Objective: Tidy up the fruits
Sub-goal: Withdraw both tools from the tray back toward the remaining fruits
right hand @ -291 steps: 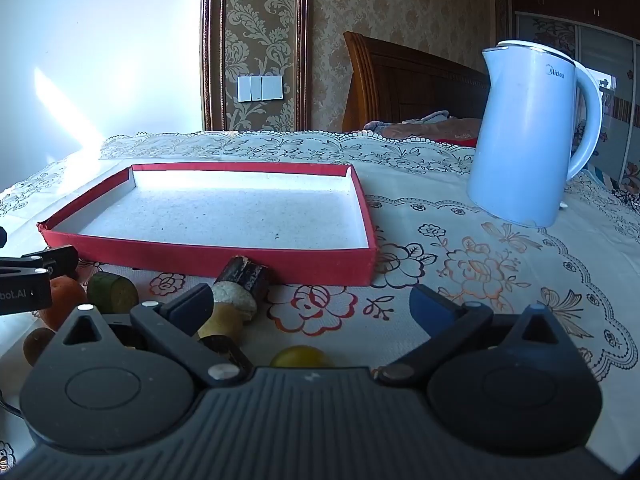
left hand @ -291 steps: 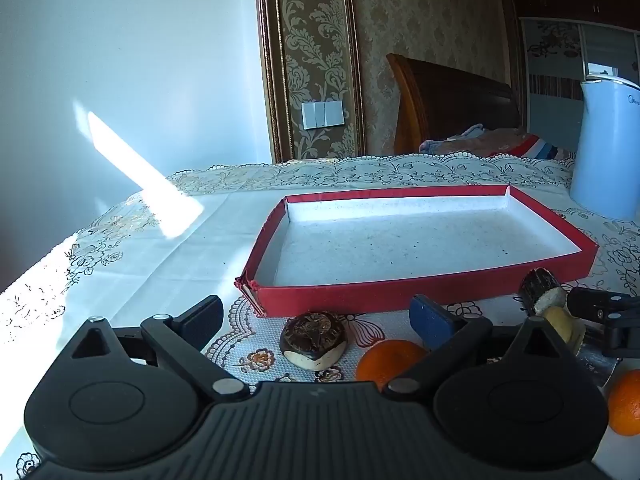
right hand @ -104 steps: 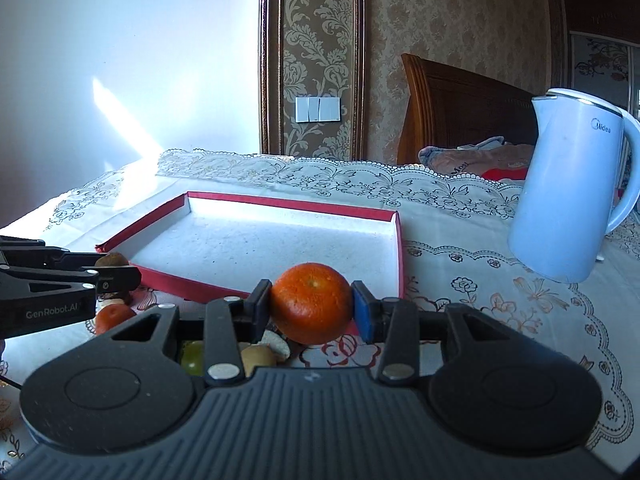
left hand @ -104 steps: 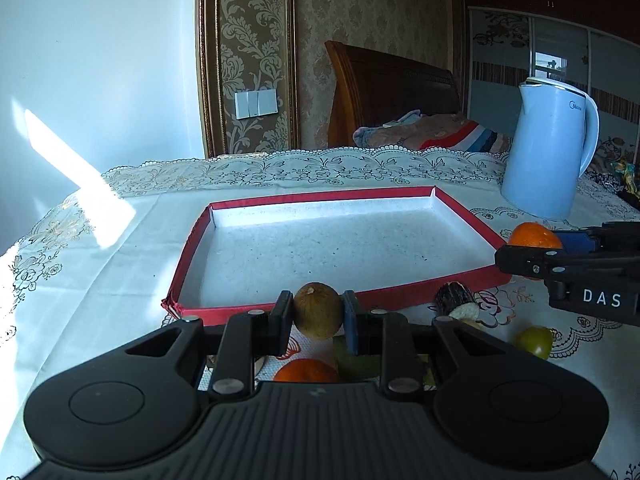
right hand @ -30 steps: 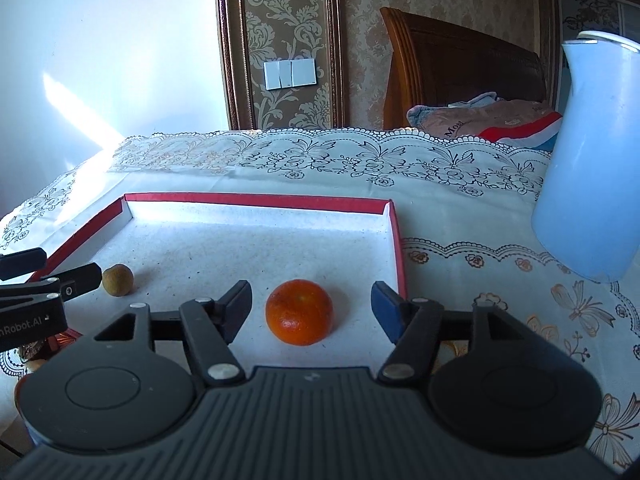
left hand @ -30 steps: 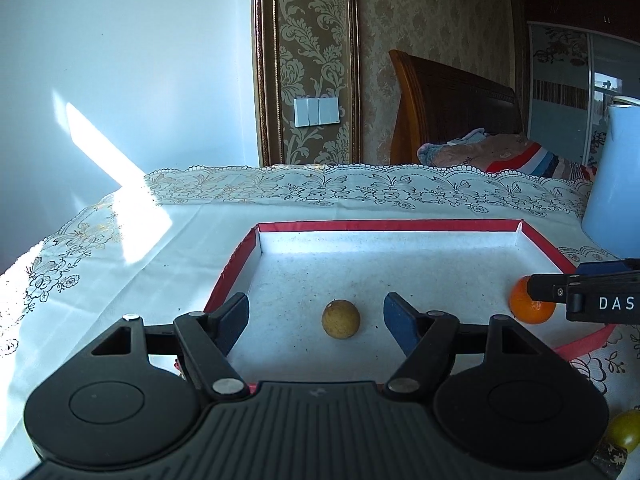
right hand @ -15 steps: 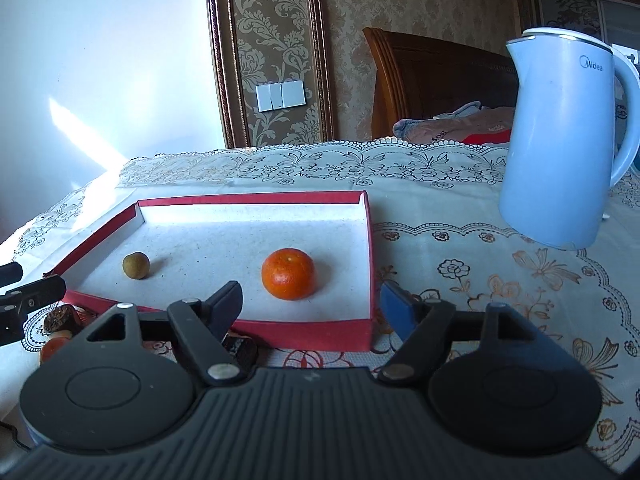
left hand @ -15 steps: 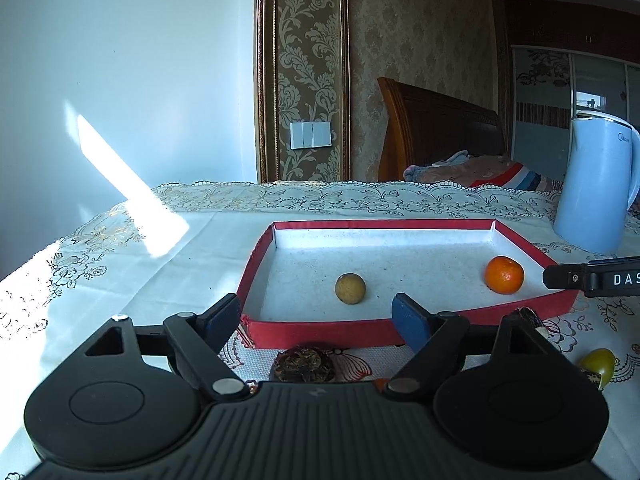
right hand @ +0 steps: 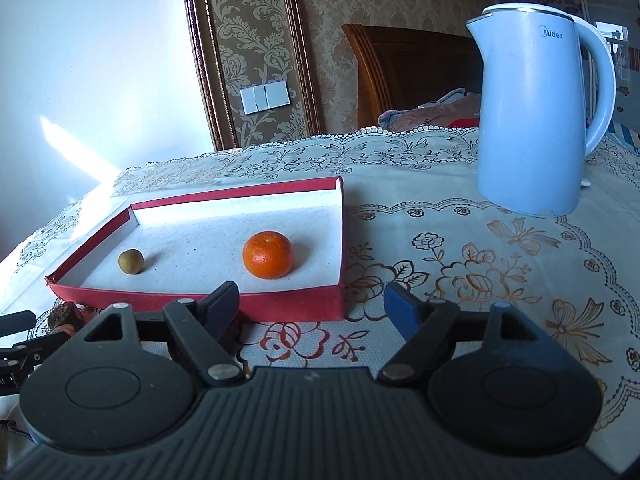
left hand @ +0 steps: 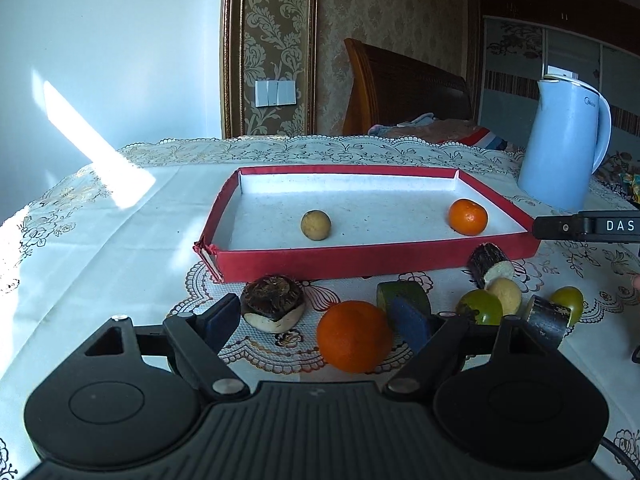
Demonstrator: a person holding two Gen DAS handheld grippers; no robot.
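The red tray [left hand: 360, 258] holds a small tan fruit [left hand: 316, 225] and an orange [left hand: 468, 217]. My left gripper [left hand: 316, 318] is open in front of the tray, low over the cloth. A second orange [left hand: 354, 336] lies between its fingers, close to the right pad and not pressed. A dark-capped fruit [left hand: 273, 304] sits by the left pad. In the right wrist view my right gripper [right hand: 313, 300] is before the tray [right hand: 280, 300], its jaws opening with nothing between them. The orange [right hand: 267, 255] and tan fruit [right hand: 130, 261] lie beyond.
Several loose pieces lie in front of the tray: a green chunk [left hand: 402, 294], a green round fruit [left hand: 480, 307], a dark cylinder [left hand: 490, 260], a pale ball [left hand: 505, 291]. A blue kettle [right hand: 532, 112] stands at the right rear. The floral tablecloth covers the table.
Both grippers have drawn back from the tray, leaving the tan fruit and the orange inside it. Their jaws stand wider. The loose fruits before the tray have come into the left view.
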